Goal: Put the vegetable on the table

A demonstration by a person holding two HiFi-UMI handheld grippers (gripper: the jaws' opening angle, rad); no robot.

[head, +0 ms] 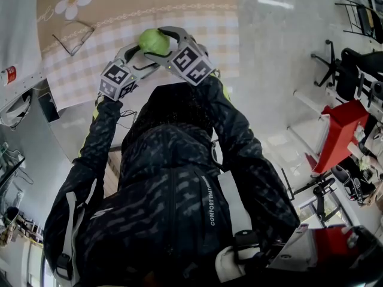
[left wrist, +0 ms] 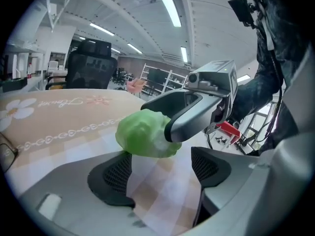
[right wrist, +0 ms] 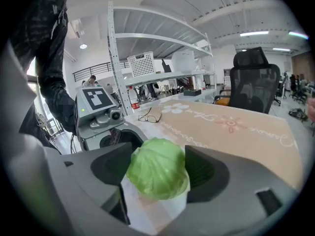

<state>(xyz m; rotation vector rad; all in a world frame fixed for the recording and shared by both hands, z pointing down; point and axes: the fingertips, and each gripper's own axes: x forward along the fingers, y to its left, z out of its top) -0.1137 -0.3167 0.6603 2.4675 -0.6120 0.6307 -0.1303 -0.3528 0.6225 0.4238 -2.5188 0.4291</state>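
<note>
cabbage (left wrist: 142, 132): right flank behind right gripper (left wrist: 158, 119) finger | glasses (left wrist: 6, 151), left of cabbage: cut by picture edge | cloth (head: 197, 17) near edge, this side of cabbage: behind sleeves (head: 233, 130) | script (left wrist: 74, 101) beyond cabbage: unreadable

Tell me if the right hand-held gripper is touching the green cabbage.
Touching. The right gripper view shows the cabbage wedged between the right hand-held gripper's two pads, pressed against both, with no gap.

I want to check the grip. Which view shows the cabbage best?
The right gripper view: the cabbage fills the middle, leaves clear, gripped between the right tongs. The left gripper view shows it side-on, partly behind one right jaw. The head view shows it small, from above.
</note>
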